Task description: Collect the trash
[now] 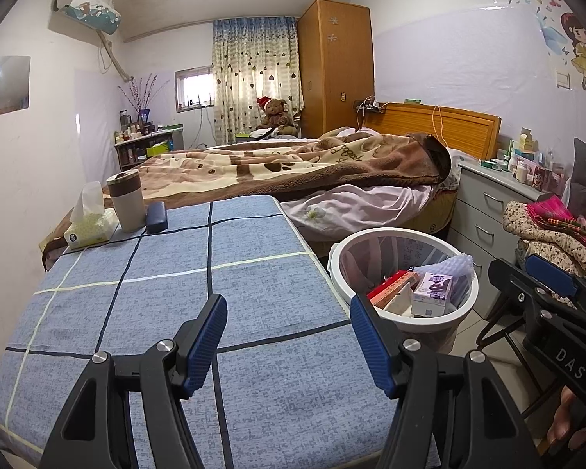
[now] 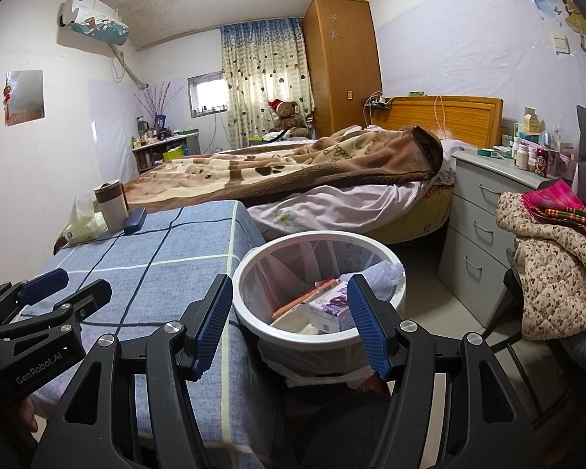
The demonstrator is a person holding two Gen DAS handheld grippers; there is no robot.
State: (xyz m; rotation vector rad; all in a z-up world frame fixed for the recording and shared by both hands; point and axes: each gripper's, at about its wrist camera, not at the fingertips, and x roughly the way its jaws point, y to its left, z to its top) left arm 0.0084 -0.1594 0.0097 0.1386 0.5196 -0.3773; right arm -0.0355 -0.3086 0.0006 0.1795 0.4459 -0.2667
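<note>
A white-rimmed trash bin (image 1: 394,231) with a clear liner stands on the floor at the table's right edge. Inside it lie a red box (image 1: 394,285), a purple-and-white carton (image 1: 433,293) and a sheet of pale foam (image 1: 459,265). My left gripper (image 1: 289,336) hovers open over the blue checked tablecloth (image 1: 175,293), nothing between its blue pads. My right gripper (image 2: 289,316) is open above the near rim of the bin (image 2: 320,235), with the carton (image 2: 332,308) seen past its fingers. Each gripper shows in the other's view: the right gripper (image 1: 527,273) and the left gripper (image 2: 70,289).
A tissue pack (image 1: 88,226), a lidded cup (image 1: 127,199) and a dark blue case (image 1: 156,217) sit at the table's far left. A bed with a brown blanket (image 1: 293,164) lies behind. A grey drawer unit (image 1: 484,211) and a chair piled with clothes (image 1: 558,238) stand to the right.
</note>
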